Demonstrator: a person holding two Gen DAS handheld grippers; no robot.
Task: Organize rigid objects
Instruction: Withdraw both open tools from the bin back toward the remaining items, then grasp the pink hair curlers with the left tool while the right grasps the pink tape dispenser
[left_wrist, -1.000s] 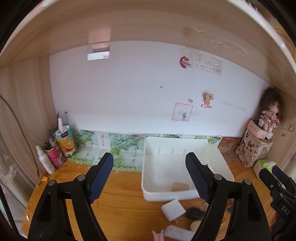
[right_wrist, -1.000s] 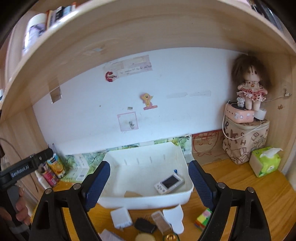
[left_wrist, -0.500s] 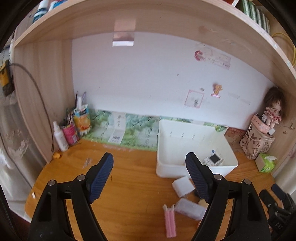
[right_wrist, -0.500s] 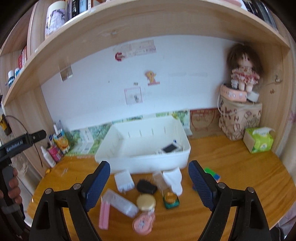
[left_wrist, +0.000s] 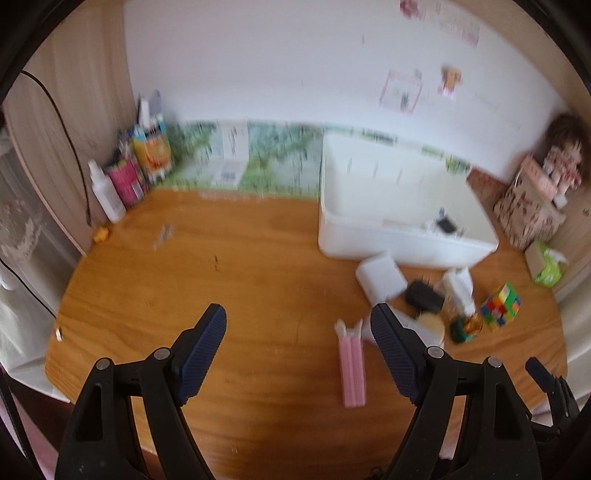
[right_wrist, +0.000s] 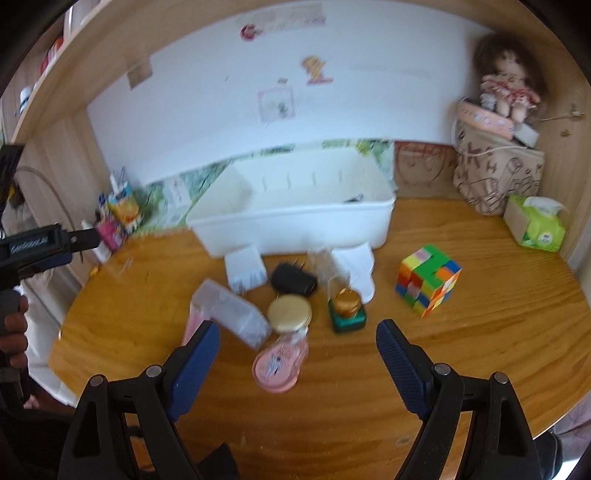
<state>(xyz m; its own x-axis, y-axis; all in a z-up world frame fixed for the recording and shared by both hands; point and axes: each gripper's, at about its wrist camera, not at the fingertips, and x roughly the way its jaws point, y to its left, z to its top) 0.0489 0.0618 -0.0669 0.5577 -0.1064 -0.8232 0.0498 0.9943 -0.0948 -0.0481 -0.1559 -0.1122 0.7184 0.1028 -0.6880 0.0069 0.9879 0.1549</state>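
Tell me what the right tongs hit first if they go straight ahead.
Probably the pink case and the gold lid just beyond it; both sit between the open right tongs. The white bin lies further on. Depth is unclear.

Home desk nook: doll (right_wrist: 506, 83), tissue box (right_wrist: 537, 223), wall stickers (right_wrist: 316, 70).

White lettering, roughly "GenRobot.AI", runs along the black handheld device body (right_wrist: 31, 244) at far left; other print is too blurred.
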